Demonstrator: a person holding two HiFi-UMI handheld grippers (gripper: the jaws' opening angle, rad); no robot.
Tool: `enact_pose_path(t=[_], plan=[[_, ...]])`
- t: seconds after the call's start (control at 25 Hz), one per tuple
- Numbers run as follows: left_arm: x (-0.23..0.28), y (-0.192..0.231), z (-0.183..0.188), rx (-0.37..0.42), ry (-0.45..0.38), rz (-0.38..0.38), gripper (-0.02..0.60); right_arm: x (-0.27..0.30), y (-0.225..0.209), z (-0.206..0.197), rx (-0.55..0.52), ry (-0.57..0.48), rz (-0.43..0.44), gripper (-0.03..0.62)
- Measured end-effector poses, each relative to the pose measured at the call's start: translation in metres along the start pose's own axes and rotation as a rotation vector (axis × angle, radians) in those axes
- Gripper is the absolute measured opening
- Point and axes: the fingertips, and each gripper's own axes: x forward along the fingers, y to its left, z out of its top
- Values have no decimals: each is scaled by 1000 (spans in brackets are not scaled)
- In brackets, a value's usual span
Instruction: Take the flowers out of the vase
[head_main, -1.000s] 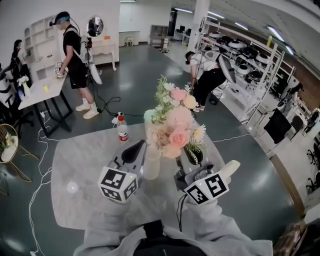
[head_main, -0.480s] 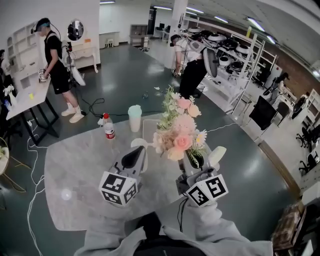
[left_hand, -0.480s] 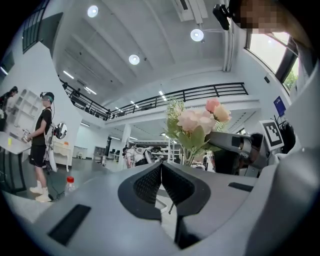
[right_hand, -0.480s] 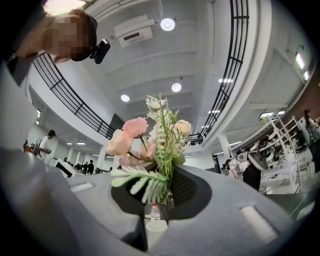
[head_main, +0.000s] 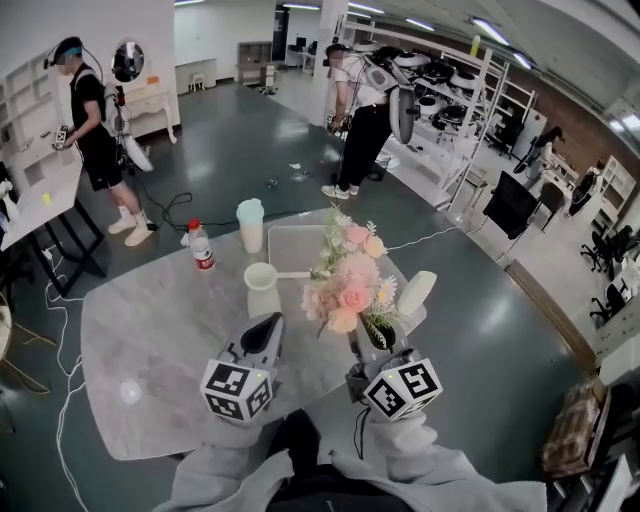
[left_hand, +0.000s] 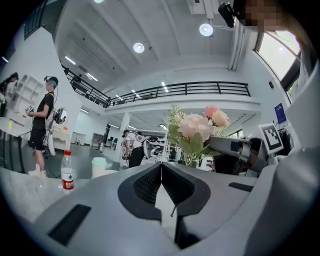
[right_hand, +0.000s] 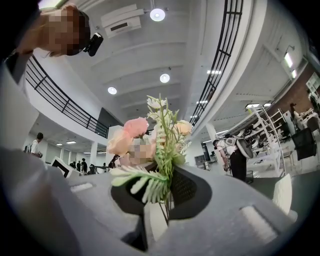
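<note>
Right claw (right_hand: 167, 199) clamps the flowers (head_main: 346, 280) by their stems, clear of the vase (head_main: 262, 291) — left claw (left_hand: 162, 168) closed, empty.

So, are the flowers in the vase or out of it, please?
Out: the right gripper holds the flowers by their stems, apart from the empty vase.

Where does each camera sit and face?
Head view: on the person's head, looking steeply down at the table; grey sleeves, left gripper and right gripper show.
Left gripper view: on the left gripper, looking along its shut jaws past the bottle; person's grey top at right.
Right gripper view: on the right gripper, looking slightly upward along jaws clamped on the flowers; grey top at left.
Shared: all three show the flowers.
</note>
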Motion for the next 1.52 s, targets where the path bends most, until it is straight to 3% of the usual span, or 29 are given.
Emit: enact_pose_path(t=[0.48,0.88,1.52], plan=[[-21,-14,-67,-61,92,30,3,-32,2,-88,85,176,-49,57],[-44,-19,-105,-133,147,50,3,-51,11,-130,150,260,-98,57],[-58,-21,-123,-165,180,54,3,-54,34,-144,172,290,-66,57]])
